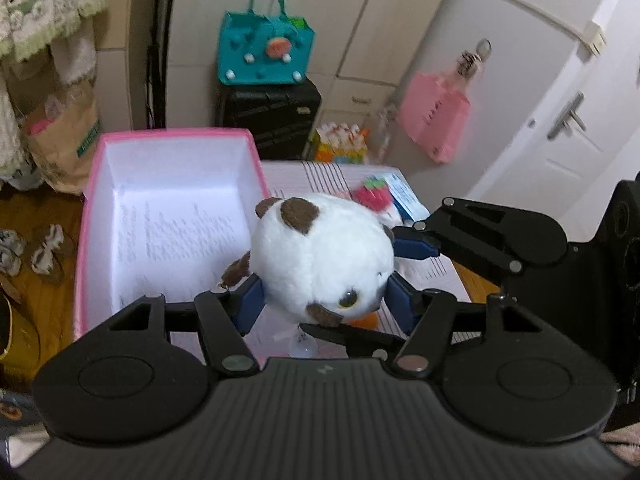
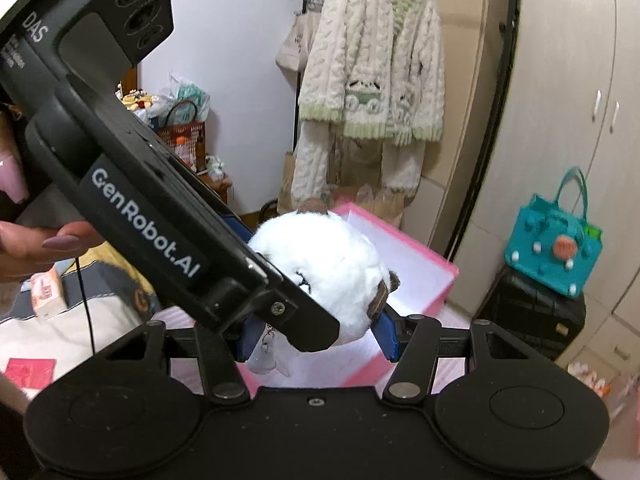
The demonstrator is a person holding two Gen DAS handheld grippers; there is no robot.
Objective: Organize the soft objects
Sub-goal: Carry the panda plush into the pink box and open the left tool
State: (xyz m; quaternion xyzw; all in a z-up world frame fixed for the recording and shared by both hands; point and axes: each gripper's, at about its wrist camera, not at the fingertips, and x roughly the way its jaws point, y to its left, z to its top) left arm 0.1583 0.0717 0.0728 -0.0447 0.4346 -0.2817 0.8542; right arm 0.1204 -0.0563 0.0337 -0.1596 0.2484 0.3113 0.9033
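A round white plush toy with brown patches and a glossy eye hangs in the air beside the right wall of an open pink box with a white, printed-paper lining. My left gripper is shut on the toy, its blue pads pressed into both sides. A blue finger of the right gripper touches the toy from the right. In the right wrist view, my right gripper also grips the plush toy, in front of the pink box. The left gripper's black body crosses that view and hides the right gripper's left pad.
The box stands on a striped tablecloth beside a small red and green item and a blue card. A teal bag tops a black suitcase. A pink bag hangs by the door. A hand holds the left gripper.
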